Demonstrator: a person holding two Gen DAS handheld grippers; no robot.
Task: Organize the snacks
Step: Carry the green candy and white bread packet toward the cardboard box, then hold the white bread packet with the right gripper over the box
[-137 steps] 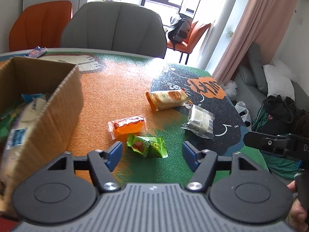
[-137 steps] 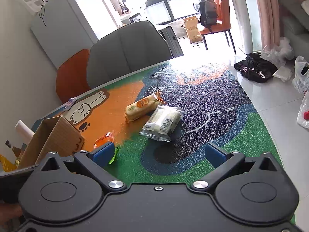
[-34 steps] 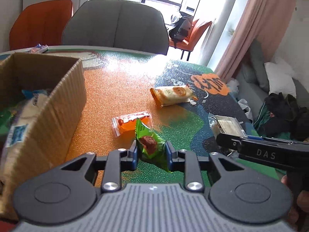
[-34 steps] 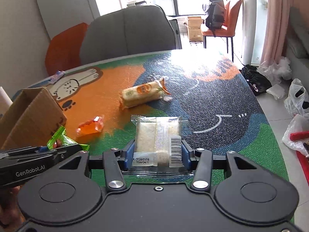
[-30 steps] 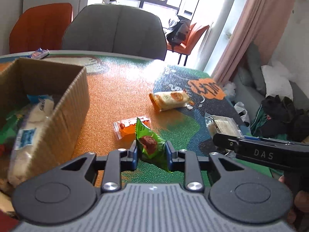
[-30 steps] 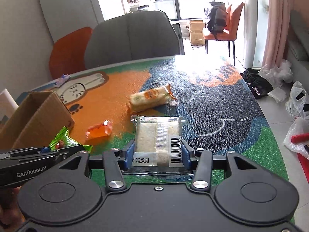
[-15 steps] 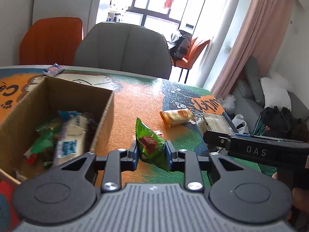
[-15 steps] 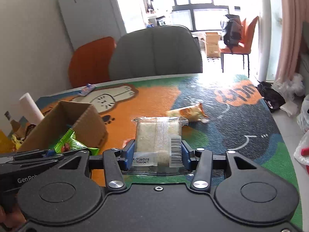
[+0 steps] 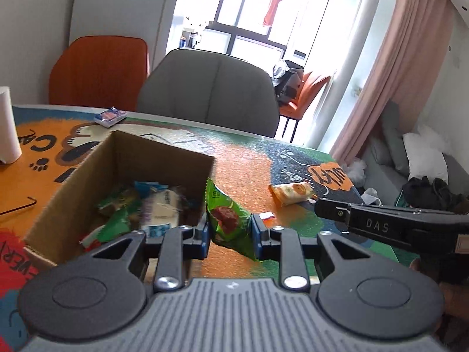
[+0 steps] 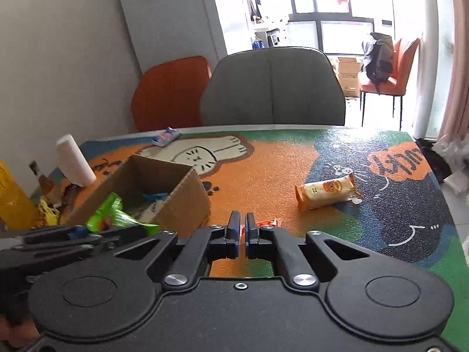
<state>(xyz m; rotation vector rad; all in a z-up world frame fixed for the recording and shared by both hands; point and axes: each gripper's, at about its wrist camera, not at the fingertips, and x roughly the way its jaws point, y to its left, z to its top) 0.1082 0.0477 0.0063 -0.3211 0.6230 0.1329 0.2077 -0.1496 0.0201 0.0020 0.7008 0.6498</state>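
Observation:
My left gripper (image 9: 230,236) is shut on a green snack packet (image 9: 227,217) and holds it above the table, just right of the open cardboard box (image 9: 88,176) that has several snacks in it. The packet also shows in the right wrist view (image 10: 117,215) over the box (image 10: 181,202). My right gripper (image 10: 241,234) is shut with nothing between its fingers; the clear wrapped cake it held is out of sight. A beige wrapped cake (image 10: 325,192) and a small orange packet (image 10: 266,223) lie on the table; both also show in the left wrist view (image 9: 291,193), (image 9: 266,215).
A white paper roll (image 10: 74,160) stands left of the box, with a yellow bag (image 10: 11,205) nearer. A small blue packet (image 9: 110,116) lies at the table's far edge. A grey chair (image 9: 211,91) and an orange chair (image 9: 99,73) stand behind the table.
Both grippers have risen and moved left toward the box. The clear wrapped cake has left my right gripper, whose fingers now stand together. My left gripper still holds the green packet.

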